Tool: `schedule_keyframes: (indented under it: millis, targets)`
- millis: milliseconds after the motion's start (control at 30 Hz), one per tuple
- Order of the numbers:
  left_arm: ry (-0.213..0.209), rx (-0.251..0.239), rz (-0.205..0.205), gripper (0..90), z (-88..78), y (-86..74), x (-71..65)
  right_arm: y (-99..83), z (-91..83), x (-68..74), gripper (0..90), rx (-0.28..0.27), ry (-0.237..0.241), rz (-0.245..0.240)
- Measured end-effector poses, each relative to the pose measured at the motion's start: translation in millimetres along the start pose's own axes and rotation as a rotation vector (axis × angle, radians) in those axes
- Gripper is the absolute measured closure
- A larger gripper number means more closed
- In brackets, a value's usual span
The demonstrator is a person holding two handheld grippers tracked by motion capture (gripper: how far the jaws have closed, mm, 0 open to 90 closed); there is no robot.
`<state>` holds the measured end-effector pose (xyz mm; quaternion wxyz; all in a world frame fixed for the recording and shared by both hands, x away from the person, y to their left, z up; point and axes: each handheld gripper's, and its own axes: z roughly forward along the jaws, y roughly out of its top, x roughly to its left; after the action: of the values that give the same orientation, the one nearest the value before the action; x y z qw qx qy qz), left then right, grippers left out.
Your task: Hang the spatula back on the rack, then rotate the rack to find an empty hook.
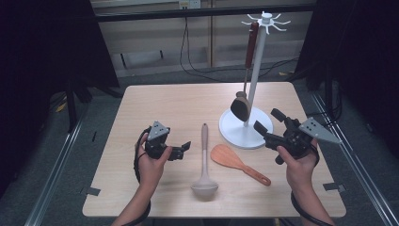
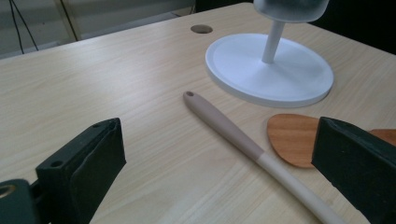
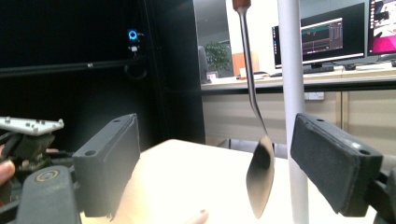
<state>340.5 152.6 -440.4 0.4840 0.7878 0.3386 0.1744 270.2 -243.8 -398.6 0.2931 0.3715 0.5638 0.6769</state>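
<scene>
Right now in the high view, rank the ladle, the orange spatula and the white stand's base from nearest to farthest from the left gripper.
1. Ladle, just right of the left gripper.
2. Orange spatula, beyond the ladle.
3. White stand's base, farthest, up and right.

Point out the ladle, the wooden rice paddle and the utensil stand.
ladle (image 1: 204, 149), high view, middle of its handle.
wooden rice paddle (image 1: 225, 156), high view, on its flat blade.
utensil stand (image 1: 235, 132), high view, bare part of its round white base.
</scene>
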Motion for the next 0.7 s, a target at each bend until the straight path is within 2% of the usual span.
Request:
schedule_keyframes:
  millis: [267, 333, 433, 633, 700]
  targets:
    - [-0.008, 0.051, -0.026, 2.4, 5.1, -6.5, 1.7, -17.3, -5.9, 1.4, 15.1, 0.059, 0.021, -0.013]
    - [-0.004, 0.064, -0.035, 2.6, 7.3, -7.9, 1.0, -18.1, -7.4, 1.8, 15.1, 0.061, 0.018, -0.02]
    - [0.007, 0.078, -0.021, 3.2, 10.8, -10.8, 0.3, -18.3, -9.4, 1.6, 15.1, 0.065, 0.019, -0.025]
    - [-0.02, 0.122, -0.045, 4.2, 18.5, -11.8, -6.3, -21.4, -9.6, 0.3, 15.1, 0.066, 0.014, -0.003]
    - [-0.022, 0.155, -0.058, 4.8, 23.6, -11.0, -10.2, -22.1, -8.5, 0.3, 15.1, 0.072, 0.019, -0.01]
